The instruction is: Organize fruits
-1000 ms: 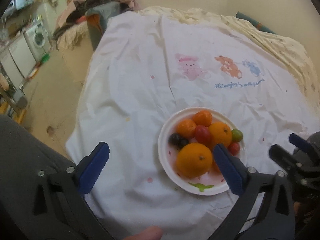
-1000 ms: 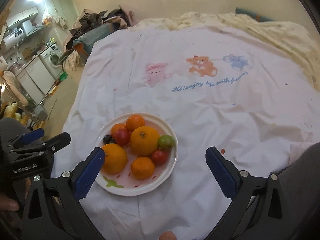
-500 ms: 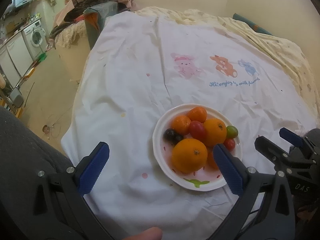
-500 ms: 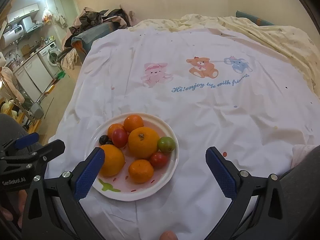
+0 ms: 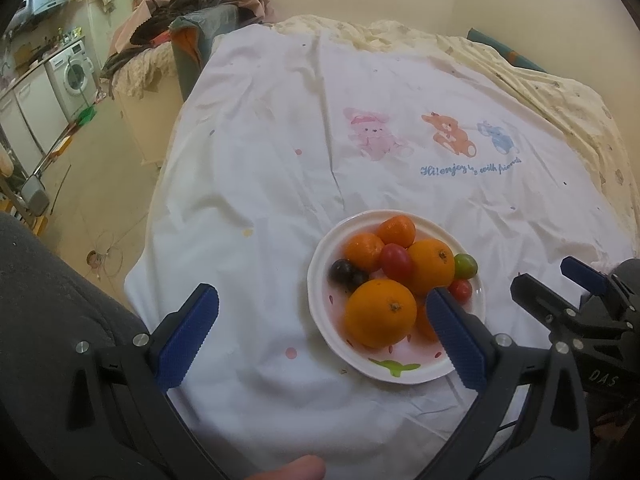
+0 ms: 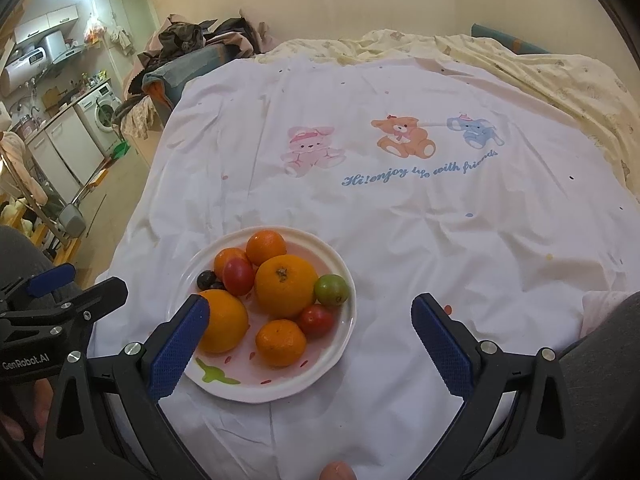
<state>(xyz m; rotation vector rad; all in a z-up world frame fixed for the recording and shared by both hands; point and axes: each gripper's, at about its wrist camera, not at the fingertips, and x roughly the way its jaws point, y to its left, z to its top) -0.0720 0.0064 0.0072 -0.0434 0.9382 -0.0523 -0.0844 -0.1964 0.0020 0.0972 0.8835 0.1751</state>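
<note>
A white plate (image 5: 418, 376) (image 6: 256, 388) rests on the sheet near the front edge. It holds two large oranges (image 5: 380, 312) (image 6: 285, 286), three small mandarins (image 6: 281, 342), two red tomatoes (image 5: 396, 260), a green tomato (image 6: 331, 289) and dark grapes (image 5: 344, 272). My left gripper (image 5: 320, 298) hovers open above the plate's left side, its right finger over the plate. My right gripper (image 6: 310, 306) is open too, its left finger over the near large orange (image 6: 222, 320). Each gripper shows in the other's view (image 5: 542, 274) (image 6: 94, 280). Neither holds anything.
A white sheet (image 6: 400, 208) printed with cartoon animals covers the bed. A cream quilt (image 6: 560, 72) lies behind it and to the right. Clothes are piled on a seat (image 5: 200, 28) at the back left. Floor and a washing machine (image 5: 74, 72) are to the left. Grey-clad knees fill the lower corners.
Both views have drifted slightly. In the left wrist view the right gripper has moved a little left, toward the plate. The fruit has not moved and both grippers remain open.
</note>
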